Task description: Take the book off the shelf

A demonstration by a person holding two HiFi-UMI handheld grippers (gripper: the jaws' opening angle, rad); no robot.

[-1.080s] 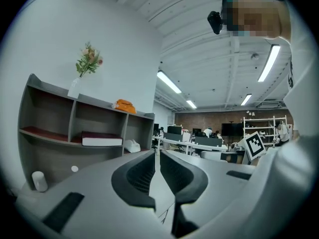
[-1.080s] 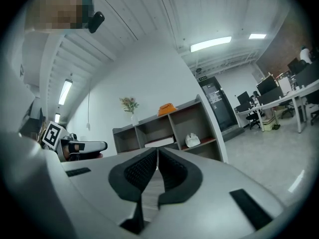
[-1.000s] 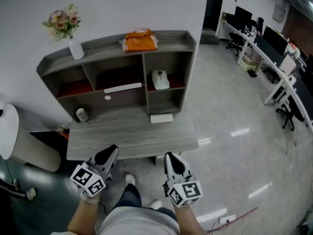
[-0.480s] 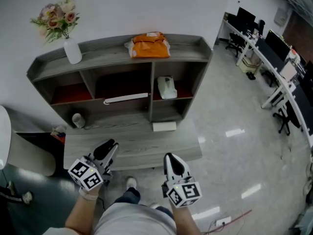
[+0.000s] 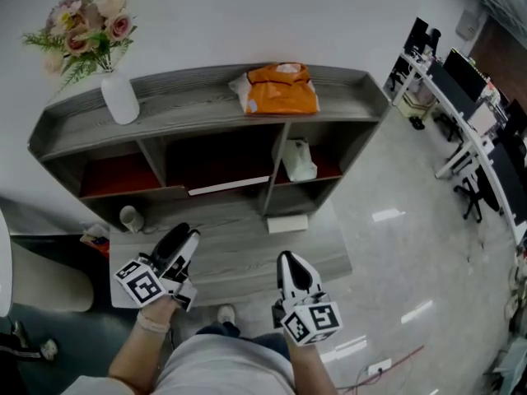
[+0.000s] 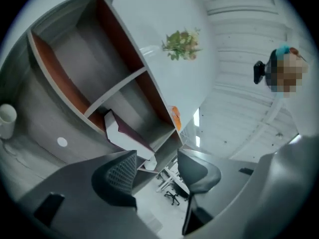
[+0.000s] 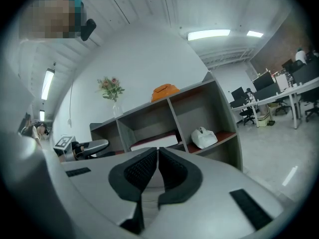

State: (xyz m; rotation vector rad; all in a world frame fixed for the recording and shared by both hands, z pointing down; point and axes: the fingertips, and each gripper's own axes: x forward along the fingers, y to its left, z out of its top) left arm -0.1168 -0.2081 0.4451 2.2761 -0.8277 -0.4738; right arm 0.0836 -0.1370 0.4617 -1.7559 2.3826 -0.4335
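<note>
currently, the left gripper (image 5: 186,235) is held over the near left part of the grey wooden desk (image 5: 247,257). its jaws are opening. the gap between them is empty and the pads touch nothing. the right gripper (image 5: 290,262) is held over the near edge of the desk, to the right of the left gripper. its jaws are pressed together with nothing between them.

the dark maroon flat book with a white page edge (image 5: 229,186) lies flat in the middle compartment of the grey wooden shelf unit (image 5: 206,97). it is ahead of both grippers and well apart from them. in the left gripper view the book appears beyond and just above the left-hand jaw. in the right gripper view it appears straight ahead, above the closed jaws.

other items, located from the grippers:
- a white soft pouch (image 5: 300,161) sits in the compartment just right of the book, ahead of the right gripper.
- an orange bag (image 5: 282,89) lies on the top board of the shelf unit, above that compartment.
- a white vase with pink flowers (image 5: 119,97) stands at the left end of the top board, far ahead of the left gripper.
- a white cup (image 5: 129,218) stands on the desk, ahead and to the left of the left gripper.
- a flat white box (image 5: 287,223) lies on the desk at the foot of the shelf unit, directly ahead of the right gripper.
</note>
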